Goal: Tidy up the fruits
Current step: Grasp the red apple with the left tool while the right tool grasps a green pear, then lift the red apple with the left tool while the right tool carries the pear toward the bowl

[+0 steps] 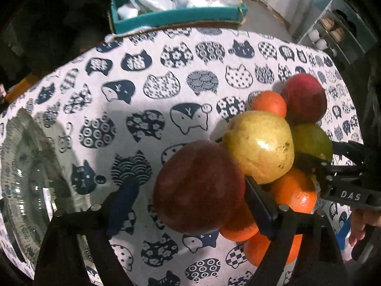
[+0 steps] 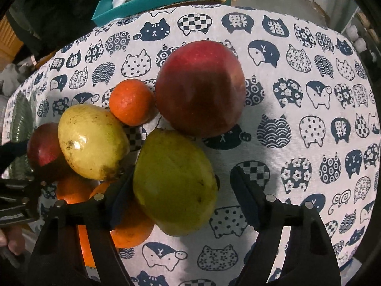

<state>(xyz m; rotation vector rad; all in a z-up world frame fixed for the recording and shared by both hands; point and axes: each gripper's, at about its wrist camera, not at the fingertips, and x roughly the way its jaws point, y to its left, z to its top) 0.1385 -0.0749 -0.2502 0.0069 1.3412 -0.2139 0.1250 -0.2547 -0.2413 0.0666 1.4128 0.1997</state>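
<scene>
Left gripper (image 1: 188, 190): jaws wide, straddling the near apple (image 1: 198, 187); the right finger lies against it, the left finger stands clear, so no grip yet.
Right gripper (image 2: 188, 190): jaws wide around the green mango (image 2: 175, 183); the left pad is at its side, the right pad stands off with cloth showing between. Not clamped.
Fruit pile: all fruit sits bunched in one heap on the cat-print cloth (image 2: 309, 95), touching one another. Yellow mango (image 1: 260, 146) in the middle, oranges (image 1: 295, 190) tucked underneath, a small orange (image 2: 131, 103) and far apple (image 2: 200, 88) at the back.
Glass bowl (image 1: 28, 166): at the left edge of the table, well apart from the heap; nothing visible inside.
Progress: I judge sorting has barely begun; no fruit is lifted or placed, and every piece is left to move.
Box (image 1: 176, 16): teal, beyond the table, holding plastic bags.
Hard to see: the lower oranges are mostly covered by fingers and fruit, so their count is unclear; the bowl is cut off by the frame; where each fruit belongs cannot be told.
</scene>
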